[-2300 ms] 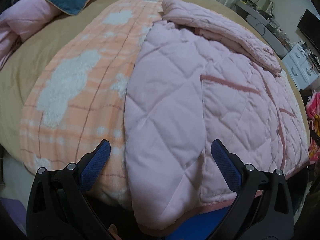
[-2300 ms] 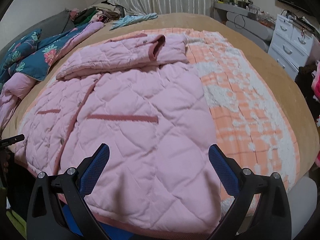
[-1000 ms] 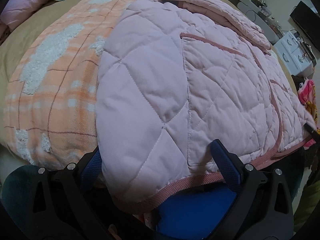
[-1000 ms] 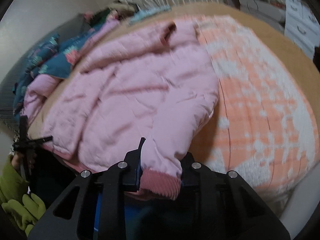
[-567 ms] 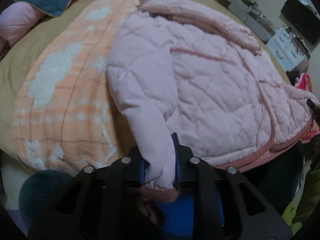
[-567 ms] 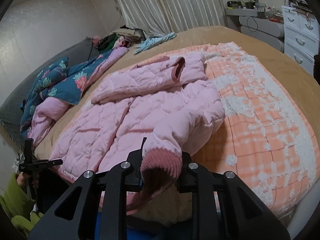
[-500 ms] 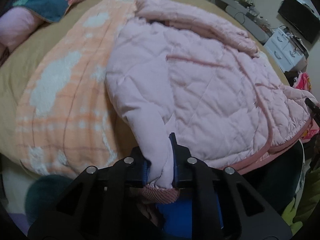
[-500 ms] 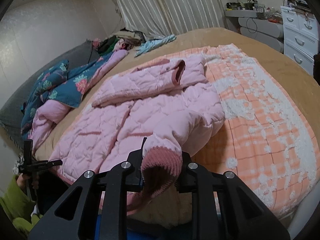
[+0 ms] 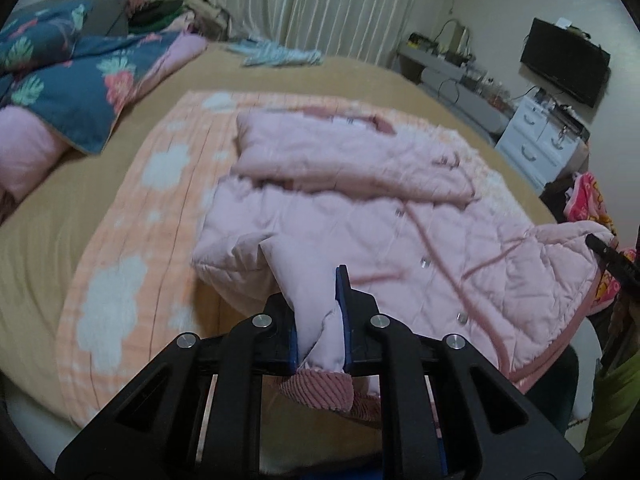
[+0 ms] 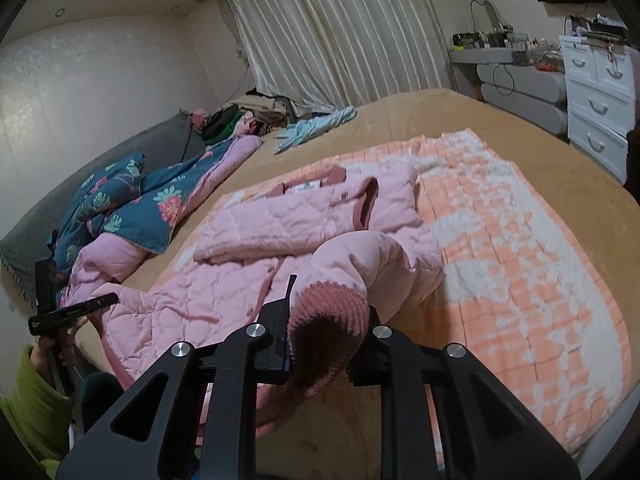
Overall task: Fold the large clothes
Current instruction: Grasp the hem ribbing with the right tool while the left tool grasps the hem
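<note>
A pink quilted jacket lies spread on an orange and white blanket on the bed. It also shows in the right wrist view. My left gripper is shut on one sleeve end, with the ribbed cuff hanging below the jaws. My right gripper is shut on the other sleeve's ribbed cuff, lifted above the bed's near edge. The left gripper also shows far left in the right wrist view.
A blue floral quilt and a pile of clothes lie at the bed's far side. White drawers and a grey shelf stand to the right. A black screen hangs on the wall.
Both grippers went from open over the jacket to shut on a sleeve end each. They have since lifted and pulled back, raising both sleeves off the bed.
</note>
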The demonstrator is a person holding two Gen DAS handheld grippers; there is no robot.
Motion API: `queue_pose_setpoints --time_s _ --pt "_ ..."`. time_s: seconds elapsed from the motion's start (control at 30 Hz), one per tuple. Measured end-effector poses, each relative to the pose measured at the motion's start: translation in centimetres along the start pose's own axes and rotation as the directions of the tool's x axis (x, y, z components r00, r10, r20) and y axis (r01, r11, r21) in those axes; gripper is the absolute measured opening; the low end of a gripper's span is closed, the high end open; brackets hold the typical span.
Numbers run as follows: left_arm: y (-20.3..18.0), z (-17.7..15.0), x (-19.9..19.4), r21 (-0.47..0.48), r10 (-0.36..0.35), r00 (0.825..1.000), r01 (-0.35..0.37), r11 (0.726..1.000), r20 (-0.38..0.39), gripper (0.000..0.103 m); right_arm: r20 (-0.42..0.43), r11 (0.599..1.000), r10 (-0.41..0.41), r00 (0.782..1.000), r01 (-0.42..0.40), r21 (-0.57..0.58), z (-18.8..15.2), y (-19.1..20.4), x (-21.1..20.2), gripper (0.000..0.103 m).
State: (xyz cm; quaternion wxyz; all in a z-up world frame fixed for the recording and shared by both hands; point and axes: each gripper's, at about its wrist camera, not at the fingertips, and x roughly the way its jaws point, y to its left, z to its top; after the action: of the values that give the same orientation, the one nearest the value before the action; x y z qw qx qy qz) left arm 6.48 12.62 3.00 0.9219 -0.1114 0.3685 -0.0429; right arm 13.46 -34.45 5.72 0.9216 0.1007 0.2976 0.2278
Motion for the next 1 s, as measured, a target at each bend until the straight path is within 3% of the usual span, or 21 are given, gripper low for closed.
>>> queue_pose_setpoints --time_s 0.37,1.0 --pt "-0.6 4.8 -1.0 -0.015 -0.014 0.995 0.016 1.000 0.096 0.008 0.054 1.000 -0.020 0.998 0.020 0.005 3.8 0.2 0.2 0.016" --pt "0.1 11.1 0.2 -0.040 0.081 0.979 -0.075 0.996 0.189 0.008 0.069 0.995 -0.093 0.993 0.090 0.044 10.3 -1.9 4.3 0.016"
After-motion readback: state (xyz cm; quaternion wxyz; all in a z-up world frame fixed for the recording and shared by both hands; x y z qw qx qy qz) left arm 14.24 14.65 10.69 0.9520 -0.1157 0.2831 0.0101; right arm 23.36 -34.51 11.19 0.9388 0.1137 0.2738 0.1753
